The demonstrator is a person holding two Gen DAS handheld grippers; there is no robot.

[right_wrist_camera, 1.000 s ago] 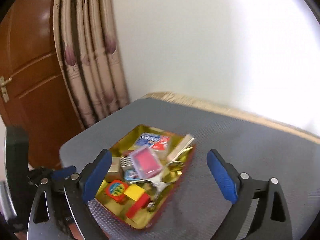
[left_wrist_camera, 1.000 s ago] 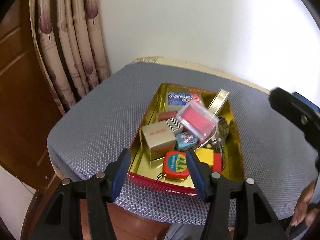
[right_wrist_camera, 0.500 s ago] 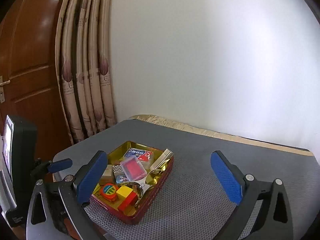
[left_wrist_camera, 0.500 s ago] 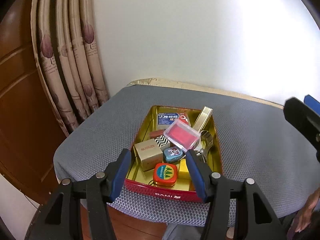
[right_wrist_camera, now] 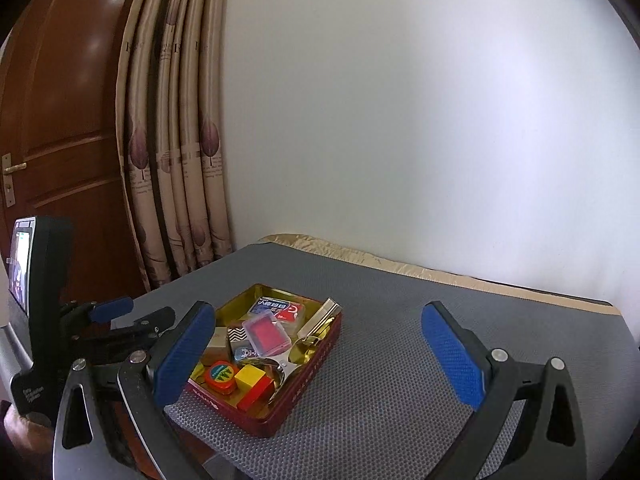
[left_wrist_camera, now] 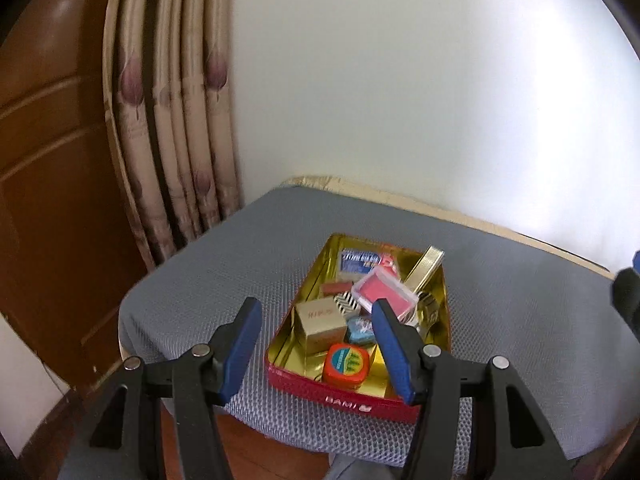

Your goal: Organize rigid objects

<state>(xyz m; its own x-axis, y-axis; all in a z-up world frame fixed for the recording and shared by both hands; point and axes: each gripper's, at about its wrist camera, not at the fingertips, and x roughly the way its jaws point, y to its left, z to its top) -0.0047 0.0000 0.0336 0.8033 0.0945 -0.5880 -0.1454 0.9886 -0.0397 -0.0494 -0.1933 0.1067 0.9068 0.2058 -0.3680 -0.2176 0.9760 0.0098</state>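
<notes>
A red tin [left_wrist_camera: 348, 394] with a gold inside sits on a grey mesh mat [left_wrist_camera: 240, 272]. It holds a gold box [left_wrist_camera: 320, 322], an orange round tape measure [left_wrist_camera: 345, 364], a pink clear case [left_wrist_camera: 384, 290], a blue card box [left_wrist_camera: 358, 261] and a gold bar [left_wrist_camera: 426, 266]. My left gripper [left_wrist_camera: 315, 306] hovers open above the tin's near end, nothing between its fingers. In the right wrist view the tin [right_wrist_camera: 312, 376] lies low and left, with a yellow block [right_wrist_camera: 249, 376] and a metal spoon [right_wrist_camera: 288, 364] inside. My right gripper [right_wrist_camera: 318, 308] stands wide open and empty over the mat.
A patterned curtain [left_wrist_camera: 172, 140] and a brown wooden door [right_wrist_camera: 60, 120] stand at the left, with a white wall behind. The mat's left and near edges drop off to a wooden floor. The left gripper body [right_wrist_camera: 120, 320] with its screen [right_wrist_camera: 24, 268] sits beside the tin.
Both grippers have lifted and drawn back from the tin, which now looks smaller and lower in both views. Neither gripper's jaws have changed their width.
</notes>
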